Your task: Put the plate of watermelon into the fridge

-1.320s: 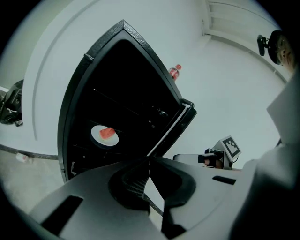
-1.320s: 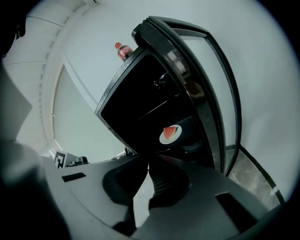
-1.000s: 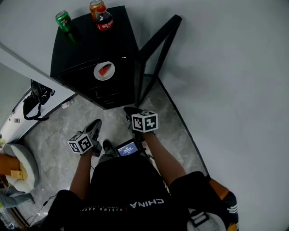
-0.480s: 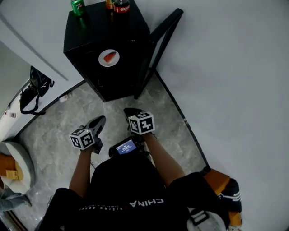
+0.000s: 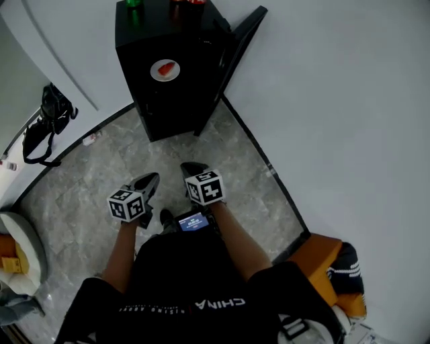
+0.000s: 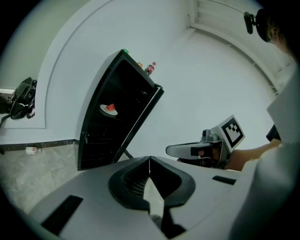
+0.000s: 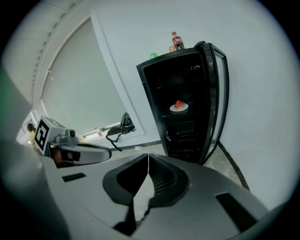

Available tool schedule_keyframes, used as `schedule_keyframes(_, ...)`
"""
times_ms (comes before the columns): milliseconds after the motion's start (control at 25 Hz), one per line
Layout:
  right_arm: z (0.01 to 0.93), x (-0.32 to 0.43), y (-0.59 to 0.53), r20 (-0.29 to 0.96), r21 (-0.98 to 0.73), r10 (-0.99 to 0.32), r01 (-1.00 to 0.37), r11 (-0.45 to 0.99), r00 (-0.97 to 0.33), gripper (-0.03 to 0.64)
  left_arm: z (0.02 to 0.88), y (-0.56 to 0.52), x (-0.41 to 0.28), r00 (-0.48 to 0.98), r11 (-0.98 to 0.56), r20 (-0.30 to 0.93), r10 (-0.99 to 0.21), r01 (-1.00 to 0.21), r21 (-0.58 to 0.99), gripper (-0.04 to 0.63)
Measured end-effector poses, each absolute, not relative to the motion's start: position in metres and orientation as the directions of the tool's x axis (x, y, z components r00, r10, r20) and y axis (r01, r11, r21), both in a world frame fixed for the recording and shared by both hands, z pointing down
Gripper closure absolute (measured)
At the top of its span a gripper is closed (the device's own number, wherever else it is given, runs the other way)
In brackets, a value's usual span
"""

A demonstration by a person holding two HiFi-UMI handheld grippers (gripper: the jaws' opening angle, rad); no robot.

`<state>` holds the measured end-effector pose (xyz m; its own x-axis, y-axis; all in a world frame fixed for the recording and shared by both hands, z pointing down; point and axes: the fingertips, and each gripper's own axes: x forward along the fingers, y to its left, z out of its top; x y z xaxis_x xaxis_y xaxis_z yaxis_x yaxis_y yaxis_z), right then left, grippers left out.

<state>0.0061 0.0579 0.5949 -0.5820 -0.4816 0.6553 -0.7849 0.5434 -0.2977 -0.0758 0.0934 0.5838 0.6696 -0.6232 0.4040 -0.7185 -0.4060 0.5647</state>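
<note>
- plate [image 5: 165, 70] with the red watermelon slice [image 5: 167, 67] already sits inside the fridge [image 5: 176, 107], on a shelf [image 7: 180, 111] about mid-height, near the shelf's front edge; nothing touching it
- fridge is black and stands against the white wall [image 5: 322, 101]; its door [image 5: 240, 37] hangs wide open on the right side in the head view
- green can [image 5: 133, 3] and bottles [image 5: 186, 3] stand on the fridge top, near its back edge, cut off by the frame
- left gripper [image 6: 149, 160]: fingers pressed together, nothing between them, pointed toward the fridge from well apart
- right gripper [image 7: 148, 158]: fingers also together and empty, just beside the left one, in front of the person's body
- person stands on the grey stone floor [image 5: 101, 168], well back from the fridge; a black bag [image 5: 41, 124] lies by the wall off to the left
- step, my read: placing looks done, plate is in and let go; only the door is left open
- next move, if the door counts: step up to the fridge, get one gripper against the door's outer edge and swing it shut; the closed fingers are fine for a push, but watch that the plate near the shelf front doesn't catch the door
</note>
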Motion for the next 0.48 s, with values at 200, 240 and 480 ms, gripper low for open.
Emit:
schedule_keyframes(200, 0.592, 0.014, 0.08, 0.692, -0.21, -0.48, -0.787, 0.579, -0.538, 0.598, 0.588, 0.112, -0.056, 0.667, -0.441, 0.45, -0.594, -0.738, 0.51, 0.583)
schedule_keyframes(240, 0.591, 0.016, 0.082, 0.695, -0.211, -0.474, -0.783, 0.585, -0.541, 0.598, 0.587, 0.112, -0.053, 0.663, -0.445, 0.457, -0.593, -0.743, 0.499, 0.583)
schedule_keyframes(480, 0.583, 0.029, 0.08, 0.686, -0.196, -0.455, -0.746, 0.636, -0.568, 0.6, 0.574, 0.103, -0.033, 0.635, -0.447, 0.468, -0.615, -0.77, 0.456, 0.583)
